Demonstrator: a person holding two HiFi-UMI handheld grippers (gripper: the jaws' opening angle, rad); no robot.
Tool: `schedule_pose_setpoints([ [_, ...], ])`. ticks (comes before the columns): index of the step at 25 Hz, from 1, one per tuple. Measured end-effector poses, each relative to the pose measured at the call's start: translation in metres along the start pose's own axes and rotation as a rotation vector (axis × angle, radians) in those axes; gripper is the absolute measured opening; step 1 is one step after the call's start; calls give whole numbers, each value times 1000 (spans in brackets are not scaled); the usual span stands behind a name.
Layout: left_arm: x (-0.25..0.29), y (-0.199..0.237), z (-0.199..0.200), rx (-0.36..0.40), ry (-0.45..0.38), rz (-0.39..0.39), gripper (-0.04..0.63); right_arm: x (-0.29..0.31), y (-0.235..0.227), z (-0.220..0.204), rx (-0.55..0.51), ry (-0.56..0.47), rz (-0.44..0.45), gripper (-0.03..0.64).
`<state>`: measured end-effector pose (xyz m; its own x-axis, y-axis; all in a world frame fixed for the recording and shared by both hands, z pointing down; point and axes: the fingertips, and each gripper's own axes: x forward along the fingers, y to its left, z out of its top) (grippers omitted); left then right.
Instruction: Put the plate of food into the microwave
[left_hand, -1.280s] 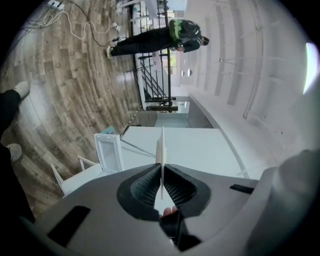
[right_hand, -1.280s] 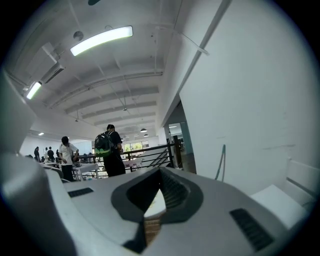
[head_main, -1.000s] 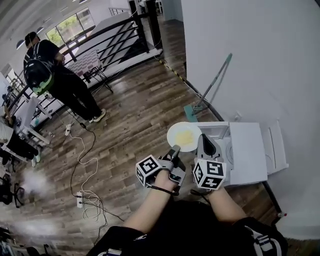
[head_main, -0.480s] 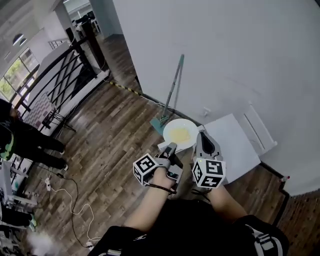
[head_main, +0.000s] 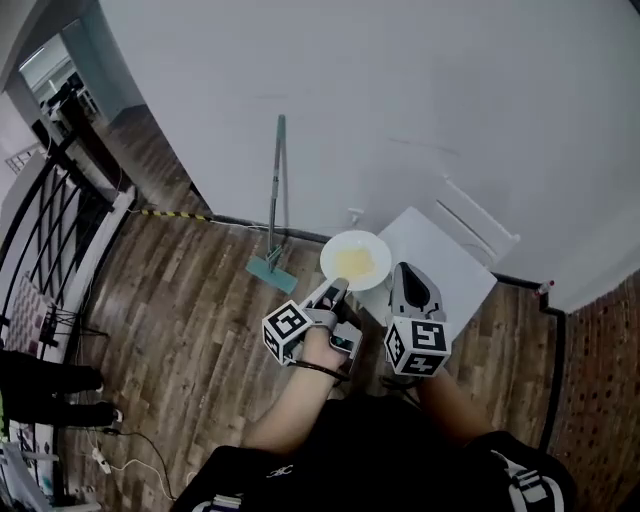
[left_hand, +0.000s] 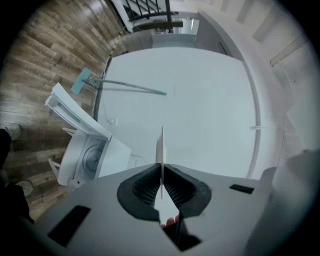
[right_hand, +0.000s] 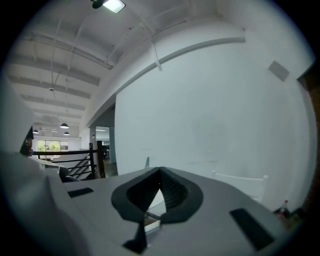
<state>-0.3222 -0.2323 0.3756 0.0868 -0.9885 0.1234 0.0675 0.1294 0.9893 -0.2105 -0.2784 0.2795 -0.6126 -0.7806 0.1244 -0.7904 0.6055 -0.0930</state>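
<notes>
A white plate (head_main: 355, 260) with yellow food on it is held level over the wooden floor. My left gripper (head_main: 337, 288) is shut on its near rim. In the left gripper view the plate (left_hand: 161, 150) shows edge-on, pinched between the ribbed black pads. My right gripper (head_main: 406, 270) hangs just right of the plate, its jaws shut with nothing in them; the right gripper view shows its tips (right_hand: 160, 181) meeting. The white microwave (head_main: 440, 268) stands low by the wall right behind the plate. In the left gripper view the microwave (left_hand: 87, 157) has its door (left_hand: 67, 107) swung open.
A mop with a teal head (head_main: 274, 262) leans against the white wall (head_main: 400, 110) left of the microwave. A black railing (head_main: 55, 215) runs along the far left. A person's legs (head_main: 40, 395) and floor cables (head_main: 110, 440) are at lower left.
The view has swung round toward the wall. The plate stays in my left gripper's grip with the right gripper beside it. The microwave has shifted to behind the plate, and the standing person has slid out to the left.
</notes>
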Motion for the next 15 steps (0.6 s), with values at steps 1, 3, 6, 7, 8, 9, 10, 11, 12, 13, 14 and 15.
schedule_pose_setpoints([
  [1,10,1,-5,3,39,2,17,-1,-11,-1,5,0,-43,8],
  [3,31,2,-17,7,117,6,17,-6,-33,-5,21,3,-129,8],
  [6,52,9,-45,11,242,28,17,-23,-62,-14,49,10,-252,8],
  [7,57,13,-55,16,280,37,17,-30,-69,-18,55,12,-286,8],
  [8,60,16,-64,23,310,44,17,-37,-74,-22,58,19,-313,8],
  [9,64,19,-71,31,332,51,17,-43,-79,-27,58,30,-335,8],
  [10,66,22,-78,37,349,56,17,-49,-83,-33,56,47,-353,8],
  [11,67,26,-85,38,362,58,17,-56,-87,-38,56,65,-369,8],
  [12,68,29,-91,36,373,56,17,-61,-90,-44,56,83,-380,8],
  [13,70,32,-96,31,380,47,17,-64,-95,-50,59,97,-386,8],
  [14,74,35,-100,26,382,33,17,-65,-99,-56,62,108,-385,8],
  [15,77,38,-103,18,379,19,17,-65,-103,-62,63,116,-378,8],
])
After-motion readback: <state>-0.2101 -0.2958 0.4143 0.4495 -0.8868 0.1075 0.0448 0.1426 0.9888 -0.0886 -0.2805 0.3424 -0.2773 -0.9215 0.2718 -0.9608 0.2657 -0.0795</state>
